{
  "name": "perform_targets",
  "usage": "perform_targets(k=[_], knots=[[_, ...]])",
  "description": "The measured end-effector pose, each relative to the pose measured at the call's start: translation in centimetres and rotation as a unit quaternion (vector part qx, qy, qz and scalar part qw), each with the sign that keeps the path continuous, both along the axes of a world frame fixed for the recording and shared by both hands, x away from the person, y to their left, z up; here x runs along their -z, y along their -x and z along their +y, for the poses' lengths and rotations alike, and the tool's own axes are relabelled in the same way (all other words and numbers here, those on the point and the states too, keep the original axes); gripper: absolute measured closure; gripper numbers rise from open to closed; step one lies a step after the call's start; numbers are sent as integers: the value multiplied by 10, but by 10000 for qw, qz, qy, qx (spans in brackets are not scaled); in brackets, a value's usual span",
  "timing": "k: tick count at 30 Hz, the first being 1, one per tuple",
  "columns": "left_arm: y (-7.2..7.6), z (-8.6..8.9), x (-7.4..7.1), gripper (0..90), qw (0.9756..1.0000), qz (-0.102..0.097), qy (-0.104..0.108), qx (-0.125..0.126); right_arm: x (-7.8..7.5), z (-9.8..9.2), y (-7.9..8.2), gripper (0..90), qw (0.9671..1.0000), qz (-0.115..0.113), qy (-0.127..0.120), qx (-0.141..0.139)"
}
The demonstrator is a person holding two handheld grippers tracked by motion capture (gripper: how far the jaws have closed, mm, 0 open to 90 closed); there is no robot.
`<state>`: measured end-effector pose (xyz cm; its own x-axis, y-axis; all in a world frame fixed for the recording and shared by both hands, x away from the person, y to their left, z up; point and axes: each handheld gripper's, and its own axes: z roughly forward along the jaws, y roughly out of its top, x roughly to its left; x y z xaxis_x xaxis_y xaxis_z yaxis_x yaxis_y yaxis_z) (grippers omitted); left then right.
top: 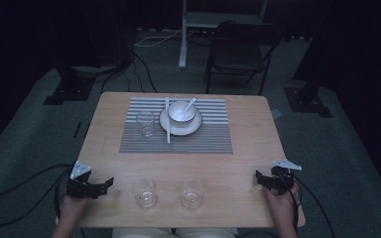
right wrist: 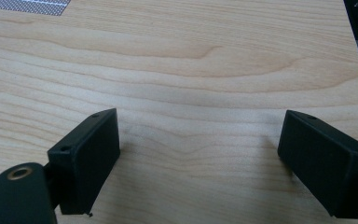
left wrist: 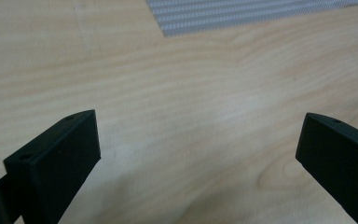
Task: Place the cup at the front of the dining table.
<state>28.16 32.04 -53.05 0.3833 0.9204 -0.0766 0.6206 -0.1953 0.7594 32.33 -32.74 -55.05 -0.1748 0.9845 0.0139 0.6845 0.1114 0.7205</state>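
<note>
Two clear glasses, the left glass (top: 144,192) and the right glass (top: 192,193), are standing on the worktop (top: 228,168) near its front edge, between the hands. They are probably light, rigid, slick and breakable, so gripping across the wall below the rim looks safest. The left gripper (top: 104,184) and right gripper (top: 259,177) are resting at the corners, jaws spread wide and holding nothing, angled inward.
</note>
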Motion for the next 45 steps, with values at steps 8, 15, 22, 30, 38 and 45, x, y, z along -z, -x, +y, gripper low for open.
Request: perform_targets(k=[8,15,22,30,38,45], knots=[[16,4,6,0,9999,88,-77,100,0,0,0,121,10000,-1,1,-1],[38,9,2,0,10000,8,28,73,0,0,0,121,10000,-1,1,0],[53,18,6,0,9998,199,51,-8,0,0,0,121,10000,0,1,0],[65,25,12,0,9996,274,26,7,0,0,0,121,10000,0,0,1],[76,27,12,0,9998,204,-17,1,0,0,1,121,10000,-4,6,-10],[87,27,10,0,9997,112,-141,-178,0,0,1,121,10000,-4,7,-12]])
